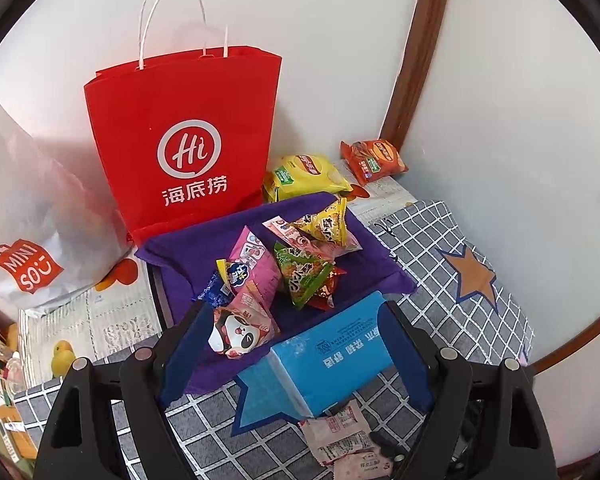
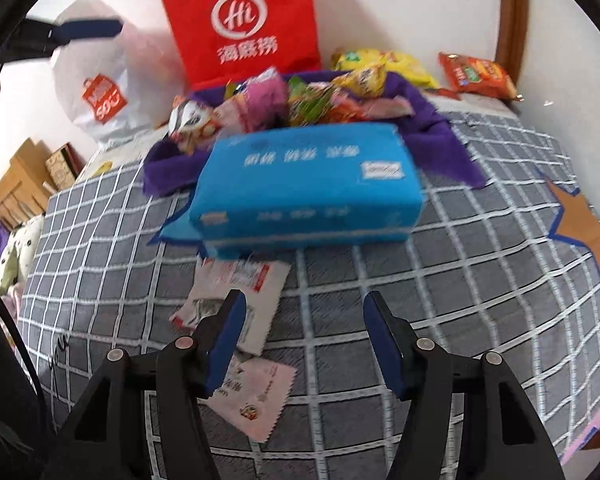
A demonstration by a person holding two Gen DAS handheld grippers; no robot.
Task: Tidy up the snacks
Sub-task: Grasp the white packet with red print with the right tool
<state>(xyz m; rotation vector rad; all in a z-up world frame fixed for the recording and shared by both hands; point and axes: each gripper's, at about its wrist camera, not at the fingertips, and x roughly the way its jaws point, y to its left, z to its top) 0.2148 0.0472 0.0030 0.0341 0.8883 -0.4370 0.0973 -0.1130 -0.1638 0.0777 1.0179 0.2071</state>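
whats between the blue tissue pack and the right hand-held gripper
Two flat pale snack sachets on the checked cover, between the blue tissue pack and the right hand-held gripper, in the right wrist view.

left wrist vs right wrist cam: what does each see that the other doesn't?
Left wrist only: the red bag's white handles and the left gripper, open over the purple cloth.

Right wrist only: wooden boxes at the far left and the right gripper, open over the pale sachets.

Both: red bag, blue tissue pack, snack pile, yellow chip bag, orange chip bag.
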